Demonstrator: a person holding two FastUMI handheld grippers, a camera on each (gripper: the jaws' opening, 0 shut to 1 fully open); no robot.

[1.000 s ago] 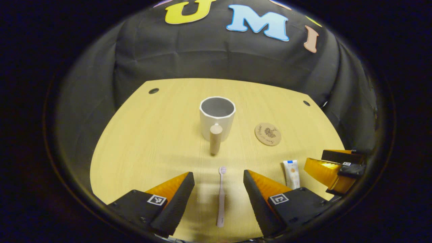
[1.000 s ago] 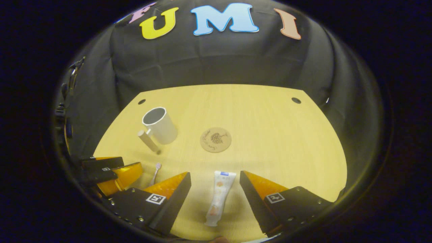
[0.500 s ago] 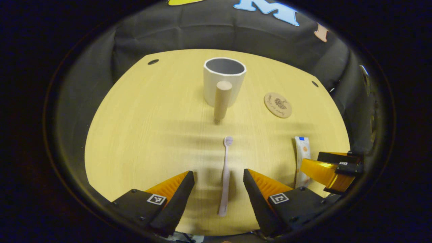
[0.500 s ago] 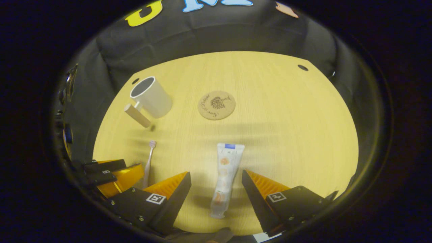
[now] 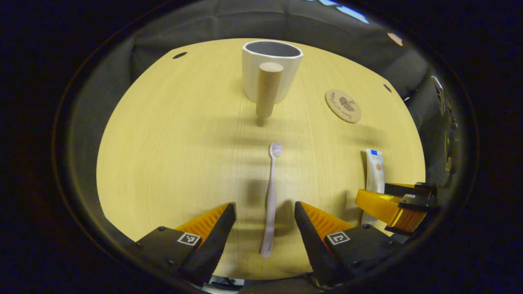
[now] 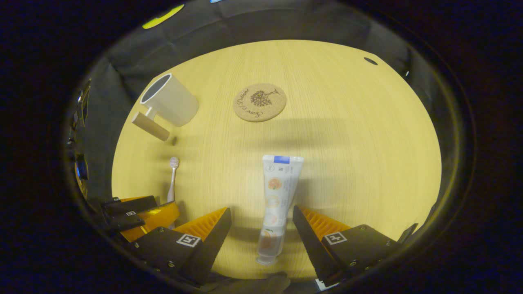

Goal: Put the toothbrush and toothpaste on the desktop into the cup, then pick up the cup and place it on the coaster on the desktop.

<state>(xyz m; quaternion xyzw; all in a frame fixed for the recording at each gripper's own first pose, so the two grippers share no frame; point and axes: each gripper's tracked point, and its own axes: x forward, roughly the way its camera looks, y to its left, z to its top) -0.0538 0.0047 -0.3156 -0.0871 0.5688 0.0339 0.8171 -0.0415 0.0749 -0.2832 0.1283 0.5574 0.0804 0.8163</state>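
In the left gripper view a pale toothbrush (image 5: 270, 196) lies on the wooden desktop (image 5: 171, 147), head pointing away, its handle between the open fingers of my left gripper (image 5: 264, 214), which straddle it without touching. A white cup (image 5: 271, 70) with a wooden handle stands farther off, a round cork coaster (image 5: 343, 106) to its right. In the right gripper view a white toothpaste tube (image 6: 276, 200) lies between the open fingers of my right gripper (image 6: 261, 216), cap end near me. The cup (image 6: 169, 105), coaster (image 6: 260, 102) and toothbrush (image 6: 172, 175) appear there too.
The other gripper (image 5: 392, 204) sits at the right of the left gripper view over the toothpaste (image 5: 374, 171); the left gripper (image 6: 139, 210) is at the lower left of the right gripper view. Two dark holes (image 5: 179, 55) mark the desktop's far corners.
Both grippers have dropped toward the desktop and tilted downward, bringing the toothbrush and the toothpaste deeper between their open fingers. The objects themselves have not moved.
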